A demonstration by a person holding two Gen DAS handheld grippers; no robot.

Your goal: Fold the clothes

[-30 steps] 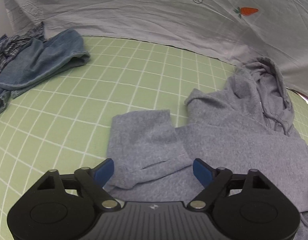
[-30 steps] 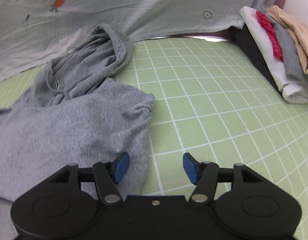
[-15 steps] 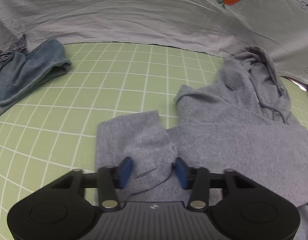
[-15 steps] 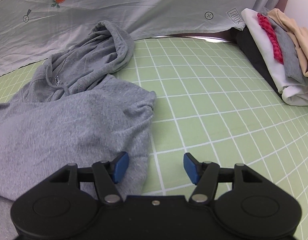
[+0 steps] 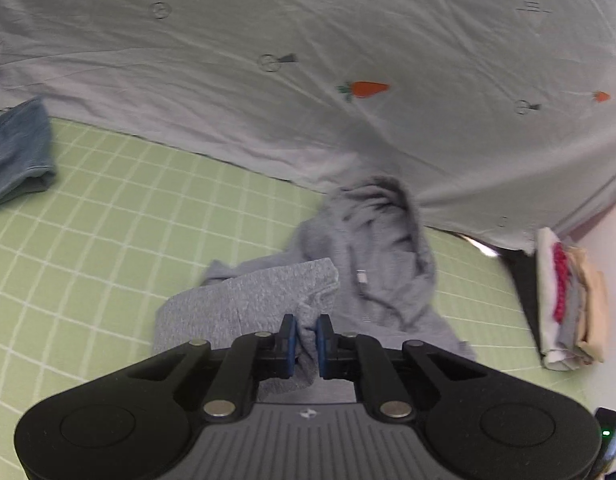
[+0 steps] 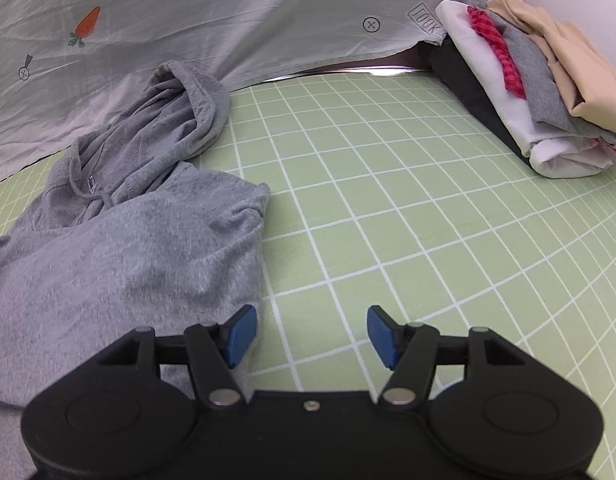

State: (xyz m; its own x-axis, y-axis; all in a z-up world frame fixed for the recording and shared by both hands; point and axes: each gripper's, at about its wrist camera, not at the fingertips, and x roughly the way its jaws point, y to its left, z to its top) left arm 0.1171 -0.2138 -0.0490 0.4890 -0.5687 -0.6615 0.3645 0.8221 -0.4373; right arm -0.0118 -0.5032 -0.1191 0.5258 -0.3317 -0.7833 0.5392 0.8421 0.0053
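Grey hoodie (image 6: 119, 248) is spread on the green grid mat (image 6: 388, 208), hood toward the mat's far edge against the carrot-print sheet (image 5: 348, 60). A sleeve fold is pinched between the pressed-together jaws of the left gripper (image 5: 305, 344). Right gripper (image 6: 310, 334) jaws are spread wide at the hoodie's side edge, nothing held. Folded stack (image 6: 520, 80) is seen at the far right corner, blue garment (image 5: 15, 152) at the far left edge.

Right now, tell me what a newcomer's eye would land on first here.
First, the grey hoodie sprawled on the green grid mat, its sleeve pinched in the left gripper. The right gripper hangs open beside the hoodie's edge. Then the stack of folded clothes at the mat's far right corner, and the carrot-print sheet behind.
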